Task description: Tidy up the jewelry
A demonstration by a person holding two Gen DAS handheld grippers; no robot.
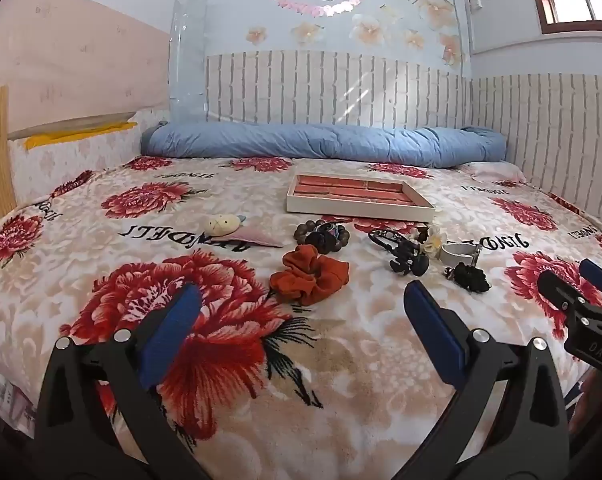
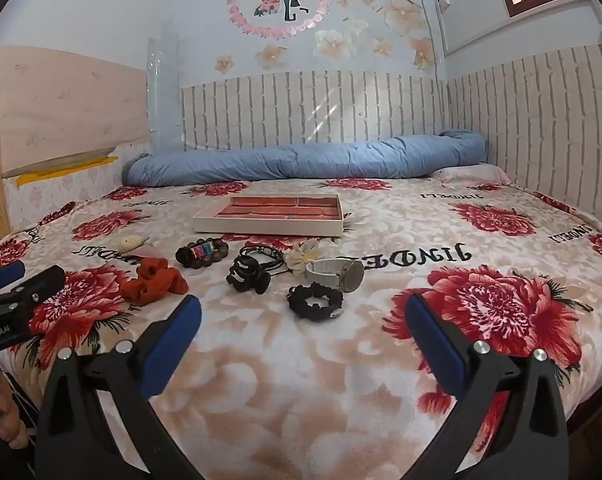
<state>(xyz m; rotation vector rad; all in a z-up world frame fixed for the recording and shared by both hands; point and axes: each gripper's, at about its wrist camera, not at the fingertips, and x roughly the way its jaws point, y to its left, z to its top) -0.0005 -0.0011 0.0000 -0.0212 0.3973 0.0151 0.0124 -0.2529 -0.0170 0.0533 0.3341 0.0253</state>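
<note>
Floral blanket [image 2: 301,380] covers bed; blue quilt [image 2: 301,160] against seemingly brick-papered wall.

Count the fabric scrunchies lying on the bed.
2. The orange scrunchie lies at the left of the spread, near the left gripper. The black scrunchie lies in front of the white watch. None looks hidden.

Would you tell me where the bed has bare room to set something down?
Free: blanket in front of the black scrunchie, and right of the watch. Crowded: the row from orange scrunchie to watch, before the tray.
</note>
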